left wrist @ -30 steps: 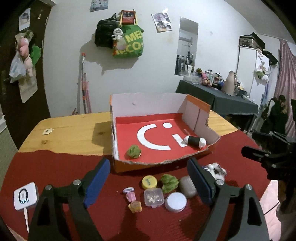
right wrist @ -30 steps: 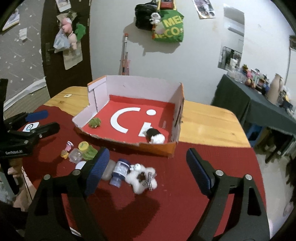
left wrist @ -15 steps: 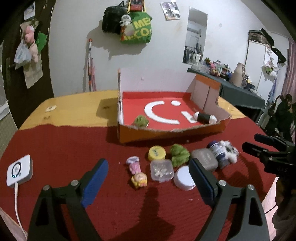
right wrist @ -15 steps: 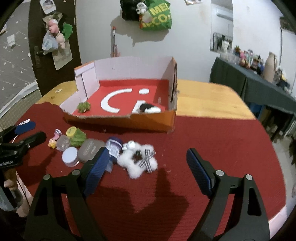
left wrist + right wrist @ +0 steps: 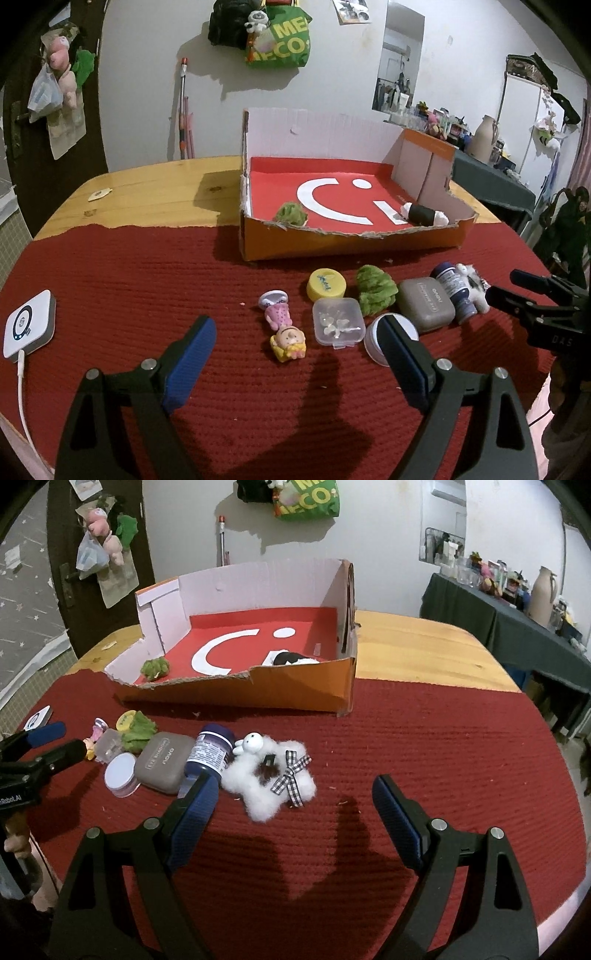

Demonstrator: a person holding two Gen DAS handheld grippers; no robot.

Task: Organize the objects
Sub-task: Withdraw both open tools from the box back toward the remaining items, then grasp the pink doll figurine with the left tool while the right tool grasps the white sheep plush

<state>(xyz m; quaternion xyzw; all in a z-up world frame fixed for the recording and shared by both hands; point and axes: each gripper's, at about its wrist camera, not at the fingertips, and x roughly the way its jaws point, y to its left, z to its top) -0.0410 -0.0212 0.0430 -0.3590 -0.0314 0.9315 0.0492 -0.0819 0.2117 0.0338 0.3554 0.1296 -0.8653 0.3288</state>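
Two tongs, left tongs and right tongs, gape wide over the red-clothed desk (nothing held). Beyond them lies a row of small objects; farther off sits the cardboard box.

Red cloth right of the fluffy toy lies bare; clutter row crowds the cardboard box front.

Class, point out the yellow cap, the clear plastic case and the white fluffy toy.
yellow cap (image 5: 326,283), left wrist view, its top.
clear plastic case (image 5: 338,322), left wrist view, its lid.
white fluffy toy (image 5: 271,782), right wrist view, its body.
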